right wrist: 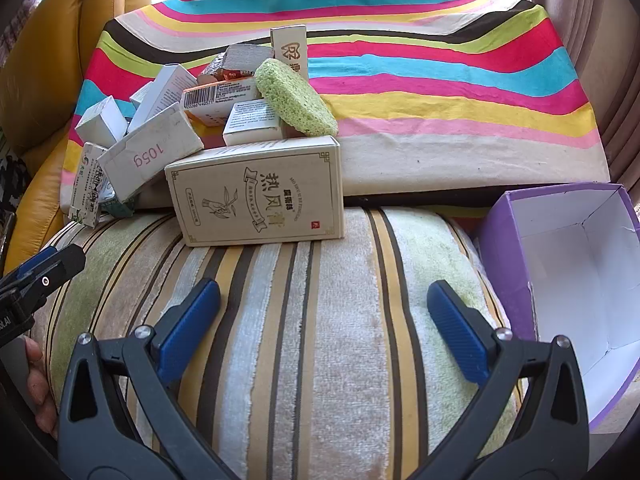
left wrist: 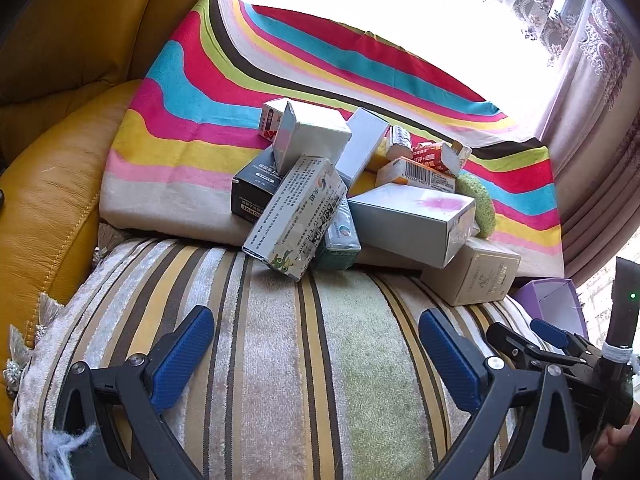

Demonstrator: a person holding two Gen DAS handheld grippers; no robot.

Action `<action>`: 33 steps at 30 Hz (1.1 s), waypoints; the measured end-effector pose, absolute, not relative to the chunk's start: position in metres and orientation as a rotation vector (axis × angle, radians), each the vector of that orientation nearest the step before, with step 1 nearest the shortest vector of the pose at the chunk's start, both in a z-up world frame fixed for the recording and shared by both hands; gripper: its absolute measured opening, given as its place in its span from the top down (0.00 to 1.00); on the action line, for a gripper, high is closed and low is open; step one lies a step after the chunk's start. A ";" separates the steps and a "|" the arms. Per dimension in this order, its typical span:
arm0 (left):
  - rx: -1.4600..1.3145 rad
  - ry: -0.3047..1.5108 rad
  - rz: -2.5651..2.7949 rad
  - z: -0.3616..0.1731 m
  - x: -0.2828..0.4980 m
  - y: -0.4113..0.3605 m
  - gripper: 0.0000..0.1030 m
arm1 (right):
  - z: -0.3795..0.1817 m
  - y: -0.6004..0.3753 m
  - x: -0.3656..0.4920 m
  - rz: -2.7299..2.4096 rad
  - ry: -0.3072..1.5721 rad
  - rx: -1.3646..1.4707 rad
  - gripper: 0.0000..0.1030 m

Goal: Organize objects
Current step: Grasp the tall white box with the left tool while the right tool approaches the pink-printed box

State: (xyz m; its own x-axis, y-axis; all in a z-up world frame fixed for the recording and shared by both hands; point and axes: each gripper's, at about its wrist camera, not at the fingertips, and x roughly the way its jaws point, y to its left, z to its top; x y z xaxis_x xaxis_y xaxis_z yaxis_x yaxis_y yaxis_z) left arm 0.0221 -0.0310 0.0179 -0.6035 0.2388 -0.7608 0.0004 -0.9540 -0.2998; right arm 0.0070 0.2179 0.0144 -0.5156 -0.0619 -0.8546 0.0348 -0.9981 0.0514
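A heap of several small cartons lies on a rainbow-striped cloth, spilling onto a striped cushion. It includes a beige carton, a silver carton marked 105g, a green sponge and a black box. An empty purple box stands at the right. My left gripper is open and empty above the cushion, short of the heap. My right gripper is open and empty, just before the beige carton. The right gripper also shows in the left wrist view.
A yellow leather sofa wraps the left side. Patterned curtains and a bright window lie behind on the right. The striped cushion has a tasselled edge at the left. The left gripper's tip shows at the left edge of the right wrist view.
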 end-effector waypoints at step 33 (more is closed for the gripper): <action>-1.403 -0.641 2.457 0.004 -0.047 -0.061 0.64 | 0.018 0.226 -0.001 -2.579 -0.082 1.593 0.00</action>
State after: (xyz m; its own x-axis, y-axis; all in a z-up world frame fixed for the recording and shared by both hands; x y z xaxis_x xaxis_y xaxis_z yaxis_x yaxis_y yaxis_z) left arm -0.0474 -0.0605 0.0035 -0.5101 0.4120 -0.7550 0.0091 -0.8752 -0.4837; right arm -0.0013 0.2258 0.0178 -0.4439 -0.1208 -0.8879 0.0643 -0.9926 0.1029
